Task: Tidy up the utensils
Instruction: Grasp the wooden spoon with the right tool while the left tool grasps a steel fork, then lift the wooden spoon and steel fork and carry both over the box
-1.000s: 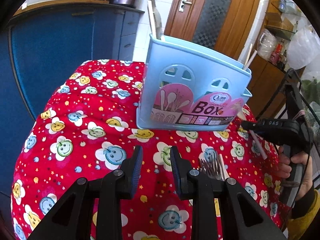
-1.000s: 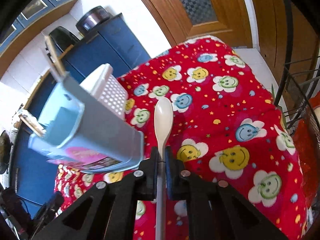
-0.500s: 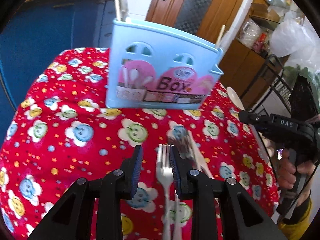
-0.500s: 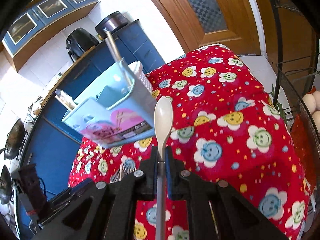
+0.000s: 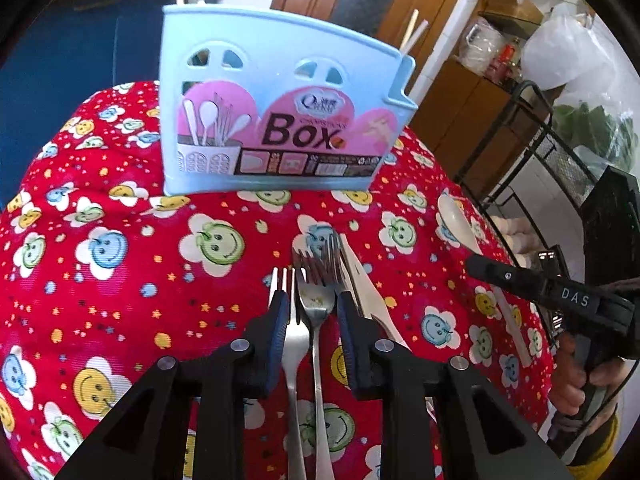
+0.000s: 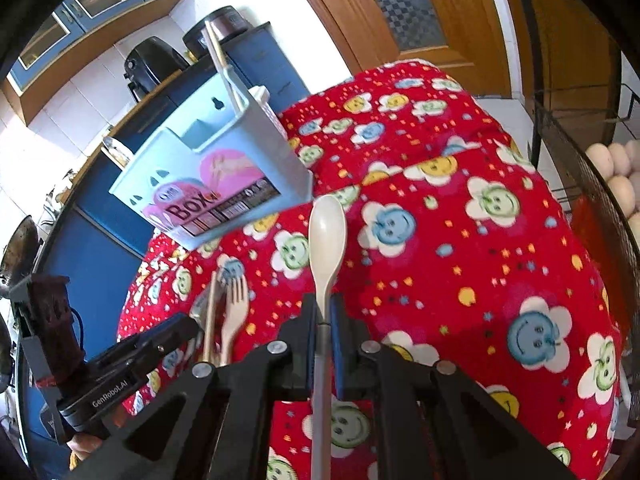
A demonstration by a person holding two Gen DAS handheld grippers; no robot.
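My left gripper (image 5: pixel 312 312), jaws just been closing & now narrow, straddles two steel forks (image 5: pixel 306 320) whose handles run 6-to-12 toward the pale blue plastic utensil box (image 5: pixel 276 120) at 12, while my right gripper (image 6: pixel 323 320) pinches a cream plastic spoon (image 6: pixel 326 240), bowl at 12.
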